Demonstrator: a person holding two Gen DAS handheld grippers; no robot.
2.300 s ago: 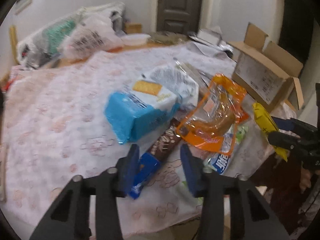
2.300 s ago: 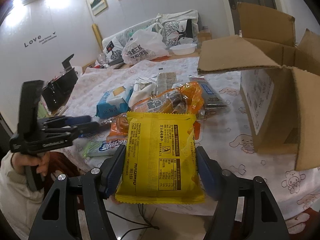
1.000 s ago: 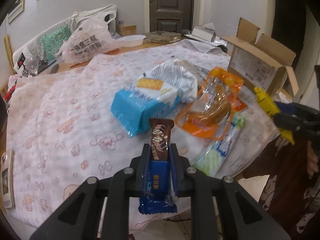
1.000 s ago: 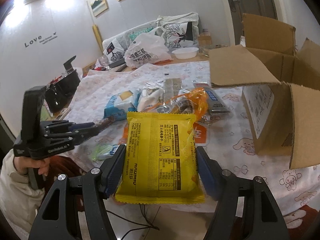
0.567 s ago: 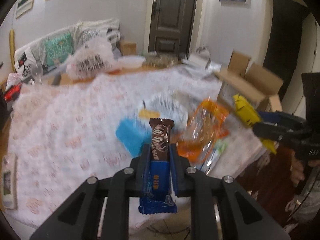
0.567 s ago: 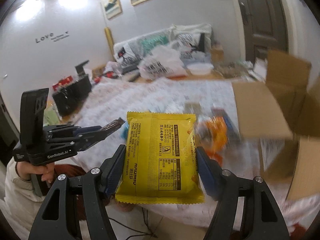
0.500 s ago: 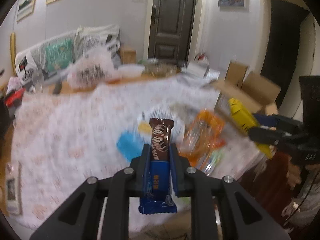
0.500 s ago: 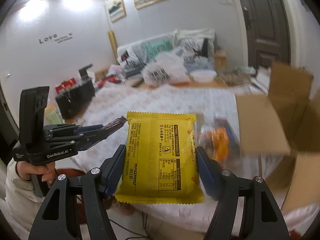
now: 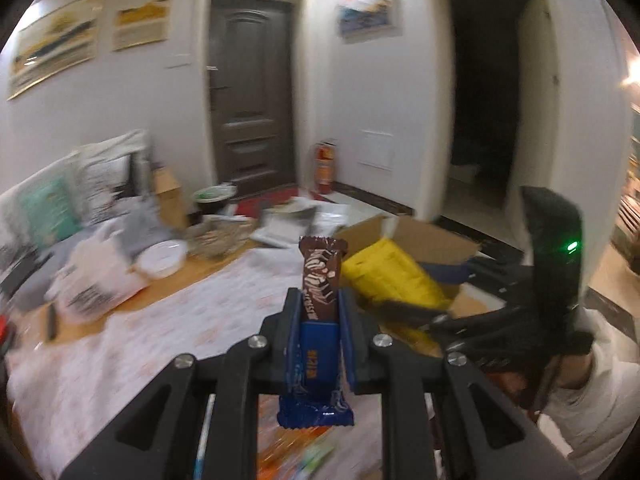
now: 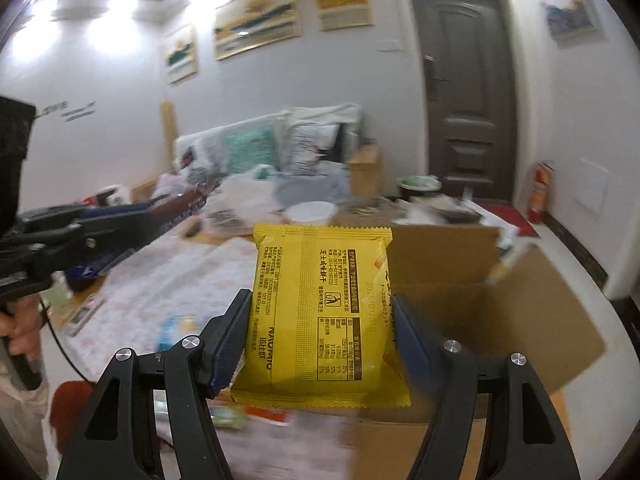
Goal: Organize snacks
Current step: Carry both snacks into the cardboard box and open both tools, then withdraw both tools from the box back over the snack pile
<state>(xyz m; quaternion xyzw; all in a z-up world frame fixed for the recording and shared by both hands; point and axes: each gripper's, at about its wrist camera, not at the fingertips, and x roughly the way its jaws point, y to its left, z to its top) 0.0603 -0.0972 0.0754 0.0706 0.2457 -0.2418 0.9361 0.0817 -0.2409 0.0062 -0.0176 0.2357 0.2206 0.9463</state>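
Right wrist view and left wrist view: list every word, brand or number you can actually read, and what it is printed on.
"NAOMIO": brand on the yellow snack packet held in the right gripper.
"2026/01/0" plus an unclear ending: date stamp on the same packet.
Remaining fine print and the nutrition table there: too small to read.
Lettering on the chocolate bar in the left gripper: blurred.
Wall lettering: blurred.

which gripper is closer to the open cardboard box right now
Right. The right gripper, holding the yellow packet, is right over the cardboard box. The left gripper, shut on the chocolate bar, is above the table beside it.
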